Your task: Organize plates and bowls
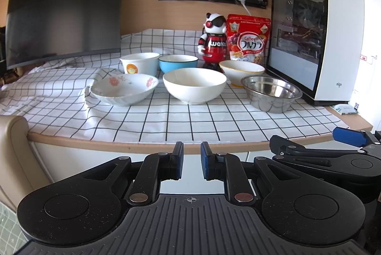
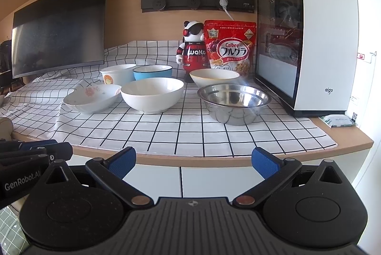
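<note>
I held both sets of fingers back from the counter (image 1: 214, 148) edge, short of everything on it: my left gripper (image 1: 192, 163) had its pads drawn nearly together with nothing between them, and my right gripper (image 2: 193, 162) stood wide apart, also empty. Taking the plain white bowl (image 2: 152, 94) as the landmark, the flowered dish (image 2: 91, 98) sat just to its left on a rumpled fold of the checked cloth (image 2: 166, 136), the steel bowl (image 2: 234, 102) just to its right, and behind it stood the white cup-shaped bowl (image 2: 116, 75), the blue bowl (image 2: 152, 71) and the yellow-rimmed bowl (image 2: 214, 76). Nothing looked stacked or moved yet, so I judged the sorting not begun. The risks I saw: the cloth lay loose and wrinkled, so dragging any bowl could bunch it and tip the flowered dish; the steel bowl looked slick and might slip from the pads if pinched at its thin rim; the bowls sat close, so a wide reach for the white one could knock a neighbour; and behind the back row the toy figure (image 2: 194, 50) and cereal bag (image 2: 229, 48) could topple if nudged.
</note>
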Action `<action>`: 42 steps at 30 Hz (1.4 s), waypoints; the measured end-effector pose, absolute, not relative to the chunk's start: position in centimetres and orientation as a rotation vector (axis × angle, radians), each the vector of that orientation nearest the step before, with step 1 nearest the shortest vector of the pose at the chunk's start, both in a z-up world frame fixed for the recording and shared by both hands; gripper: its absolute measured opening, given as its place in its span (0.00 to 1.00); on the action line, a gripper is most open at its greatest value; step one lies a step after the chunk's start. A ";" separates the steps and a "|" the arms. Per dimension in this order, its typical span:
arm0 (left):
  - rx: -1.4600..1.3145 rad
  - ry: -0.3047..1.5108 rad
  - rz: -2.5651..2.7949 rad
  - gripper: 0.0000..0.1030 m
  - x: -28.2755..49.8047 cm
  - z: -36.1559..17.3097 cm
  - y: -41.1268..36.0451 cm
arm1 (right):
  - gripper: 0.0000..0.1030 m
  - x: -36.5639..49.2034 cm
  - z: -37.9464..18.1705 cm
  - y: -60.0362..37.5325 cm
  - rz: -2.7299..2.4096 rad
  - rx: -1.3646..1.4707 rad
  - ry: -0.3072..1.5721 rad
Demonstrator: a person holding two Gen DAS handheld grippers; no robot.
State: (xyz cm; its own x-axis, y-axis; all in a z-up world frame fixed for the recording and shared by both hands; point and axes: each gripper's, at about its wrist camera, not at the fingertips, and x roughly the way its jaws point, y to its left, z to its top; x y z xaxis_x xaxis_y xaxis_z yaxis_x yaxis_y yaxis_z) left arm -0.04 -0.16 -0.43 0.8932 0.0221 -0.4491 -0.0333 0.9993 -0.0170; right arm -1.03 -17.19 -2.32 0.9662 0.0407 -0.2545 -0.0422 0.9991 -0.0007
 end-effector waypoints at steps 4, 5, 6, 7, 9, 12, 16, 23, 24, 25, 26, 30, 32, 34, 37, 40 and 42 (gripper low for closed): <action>-0.028 0.467 0.032 0.17 0.1 -0.4 0.0 | 1.00 -1.0 -2.3 -17.2 0.043 -0.006 0.258; -0.028 0.467 0.033 0.17 0.1 -0.4 0.0 | 1.00 -1.0 -2.4 -17.1 0.043 -0.007 0.258; -0.029 0.467 0.034 0.17 0.1 -0.4 0.0 | 1.00 -0.9 -2.4 -17.0 0.044 -0.007 0.260; -0.029 0.468 0.036 0.17 0.1 -0.4 0.0 | 1.00 -0.9 -2.4 -17.0 0.044 -0.008 0.261; -0.030 0.470 0.037 0.17 0.2 -0.4 0.0 | 1.00 -0.8 -2.4 -16.9 0.044 -0.009 0.263; -0.032 0.473 0.040 0.17 0.3 -0.4 0.1 | 1.00 -0.7 -2.4 -16.9 0.044 -0.010 0.267; -0.033 0.476 0.040 0.17 0.5 -0.4 0.1 | 1.00 -0.4 -2.4 -16.8 0.041 -0.010 0.271; -0.036 0.479 0.046 0.17 1.1 -0.4 0.4 | 1.00 0.1 -2.2 -16.5 0.047 -0.012 0.282; -0.036 0.479 0.047 0.17 1.2 -0.3 0.5 | 1.00 0.1 -2.1 -16.5 0.048 -0.014 0.281; -0.038 0.478 0.048 0.17 1.3 -0.3 0.6 | 1.00 0.3 -2.0 -16.4 0.049 -0.016 0.281; -0.040 0.477 0.048 0.17 1.5 -0.1 0.7 | 1.00 0.4 -1.8 -16.3 0.052 -0.017 0.281; -0.047 0.468 0.055 0.17 2.7 0.7 1.5 | 1.00 1.5 -0.8 -16.2 0.056 -0.022 0.275; -0.056 0.460 0.062 0.17 3.5 1.3 2.1 | 1.00 2.2 0.0 -16.2 0.059 -0.020 0.265; -0.066 0.460 0.065 0.17 4.5 2.0 2.8 | 1.00 3.2 1.0 -16.3 0.061 -0.018 0.252; -0.125 0.488 0.050 0.17 6.5 3.0 4.1 | 1.00 5.0 2.6 -16.2 0.071 -0.021 0.231; -0.241 0.577 0.036 0.17 9.1 3.7 6.3 | 1.00 7.1 4.3 -15.9 0.089 -0.030 0.211; -0.329 0.647 0.032 0.17 11.1 3.7 8.2 | 1.00 8.8 5.5 -15.5 0.109 -0.026 0.209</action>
